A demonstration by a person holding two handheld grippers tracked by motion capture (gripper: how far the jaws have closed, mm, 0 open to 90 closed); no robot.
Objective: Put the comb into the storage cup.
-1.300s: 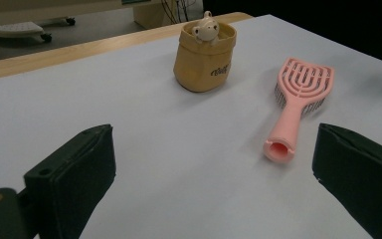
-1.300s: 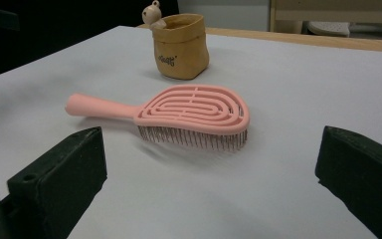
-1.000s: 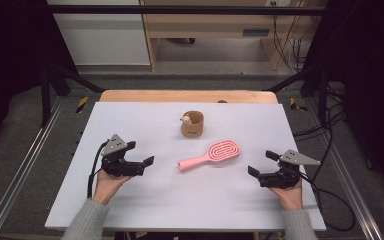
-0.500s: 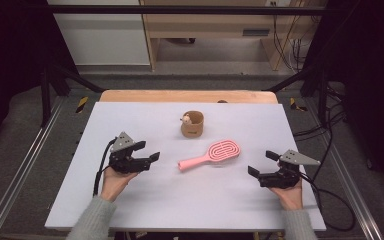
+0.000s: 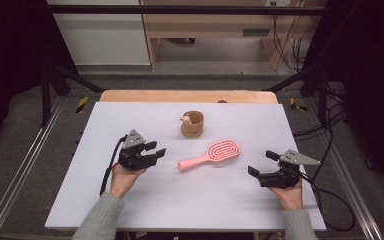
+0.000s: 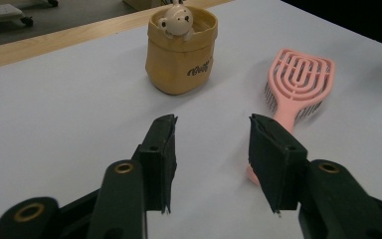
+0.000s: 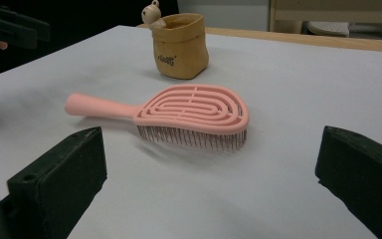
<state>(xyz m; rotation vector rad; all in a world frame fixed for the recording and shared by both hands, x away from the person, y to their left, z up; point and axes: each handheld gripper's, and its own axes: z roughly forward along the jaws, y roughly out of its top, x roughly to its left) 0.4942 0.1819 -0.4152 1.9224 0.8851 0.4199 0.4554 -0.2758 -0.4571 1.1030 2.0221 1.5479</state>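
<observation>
A pink hairbrush (image 5: 212,154) lies bristles down in the middle of the white table top (image 5: 105,130), its handle pointing left. Behind it stands a tan pouch (image 5: 192,125) with a small toy animal (image 6: 176,20) at its rim. My left gripper (image 5: 156,149) is just left of the handle end, a short gap away. Its jaws have just been closing and are still apart, with nothing between them. In the left gripper view (image 6: 211,122) the brush (image 6: 298,84) lies ahead to the right. My right gripper (image 5: 262,163) stands wide open to the right of the brush head (image 7: 194,109), not touching it.
The wooden table edge (image 5: 190,96) runs along the back. Metal rails (image 5: 25,165) flank the table on both sides. Cables (image 5: 330,195) trail off on the right. Bare table surface lies in front of the brush and along the left side.
My left hand has moved right, toward the brush handle, and its jaws have narrowed. The right hand, the brush and the pouch have not moved.
</observation>
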